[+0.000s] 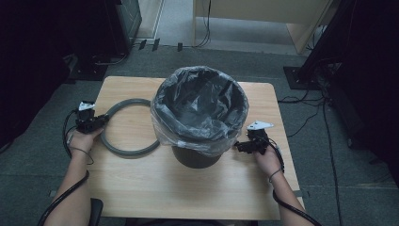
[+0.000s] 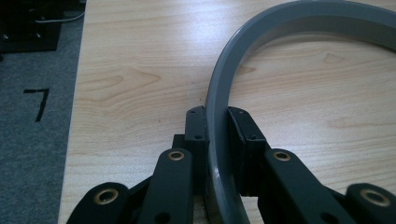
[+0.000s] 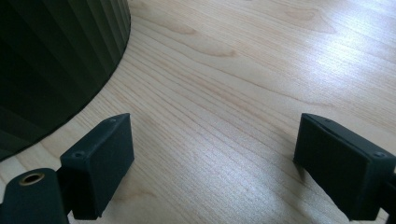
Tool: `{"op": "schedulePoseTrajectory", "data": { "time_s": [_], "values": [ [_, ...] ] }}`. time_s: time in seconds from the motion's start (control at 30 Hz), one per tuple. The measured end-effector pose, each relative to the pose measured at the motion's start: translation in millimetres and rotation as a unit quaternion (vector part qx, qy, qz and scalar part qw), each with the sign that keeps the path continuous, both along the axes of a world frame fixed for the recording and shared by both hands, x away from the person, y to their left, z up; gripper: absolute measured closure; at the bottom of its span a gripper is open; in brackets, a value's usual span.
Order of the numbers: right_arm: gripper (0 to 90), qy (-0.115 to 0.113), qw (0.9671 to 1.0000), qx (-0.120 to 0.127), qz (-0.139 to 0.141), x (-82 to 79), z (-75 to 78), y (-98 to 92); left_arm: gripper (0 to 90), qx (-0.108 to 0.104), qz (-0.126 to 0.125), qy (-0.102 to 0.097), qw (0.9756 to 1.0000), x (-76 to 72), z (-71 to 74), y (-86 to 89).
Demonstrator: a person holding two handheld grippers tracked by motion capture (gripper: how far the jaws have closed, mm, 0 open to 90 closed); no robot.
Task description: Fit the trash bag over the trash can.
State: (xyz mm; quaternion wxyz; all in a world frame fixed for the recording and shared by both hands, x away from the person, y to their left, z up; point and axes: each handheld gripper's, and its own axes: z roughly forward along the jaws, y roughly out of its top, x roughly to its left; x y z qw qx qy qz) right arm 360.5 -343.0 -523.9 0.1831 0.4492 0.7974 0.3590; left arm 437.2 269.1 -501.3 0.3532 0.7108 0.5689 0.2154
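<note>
Black fingers (image 2: 196,130) of the left gripper (image 2: 218,126) clamp the grey ring (image 2: 219,93) from both sides, their pads pressed flat against its band where it curves along the left part of the wooden table (image 2: 140,70). Seen from the high view, the left gripper (image 1: 90,121) sits at the ring's (image 1: 123,151) left edge, and the ring lies flat on the table (image 1: 188,188), its right side running just beside the foot of the black bin (image 1: 200,113). A clear plastic liner (image 1: 188,141) is folded down over the bin's rim. On the far side of the bin, the right gripper (image 1: 248,145) rests low over the table, near the bin's base, with its jaws spread wide and nothing between them. Its own view shows bare wood between the two pads (image 3: 100,158) and the ribbed dark wall of the bin (image 3: 56,56) off to the left.
</note>
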Motion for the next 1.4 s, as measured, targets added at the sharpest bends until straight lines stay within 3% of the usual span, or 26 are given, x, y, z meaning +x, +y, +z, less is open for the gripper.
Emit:
{"op": "schedulePoseTrajectory", "data": {
  "time_s": [0.23, 0.6, 0.77, 1.4],
  "values": [
    [11.3, 0.001, 1.0000, 0.000, -0.003, -0.7, 0.1, 0.1, 79.0, -0.010, 0.001, 0.013, 0.9999, 3.1, 2.8, 0.3],
    [11.2, 0.001, 1.0000, 0.000, -0.004, -0.8, 0.1, 0.1, 79.2, -0.022, 0.005, 0.011, 0.9997, 5.3, 14.1, 5.2],
    [11.2, 0.001, 1.0000, -0.001, -0.004, -0.9, 0.1, 0.1, 79.2, -0.039, 0.010, 0.010, 0.9991, 6.8, 22.3, 7.9],
    [11.2, 0.000, 1.0000, 0.000, -0.007, -1.4, 0.0, 0.2, 79.2, -0.022, 0.015, 0.009, 0.9996, 12.0, 70.4, 17.5]
  ]
}}
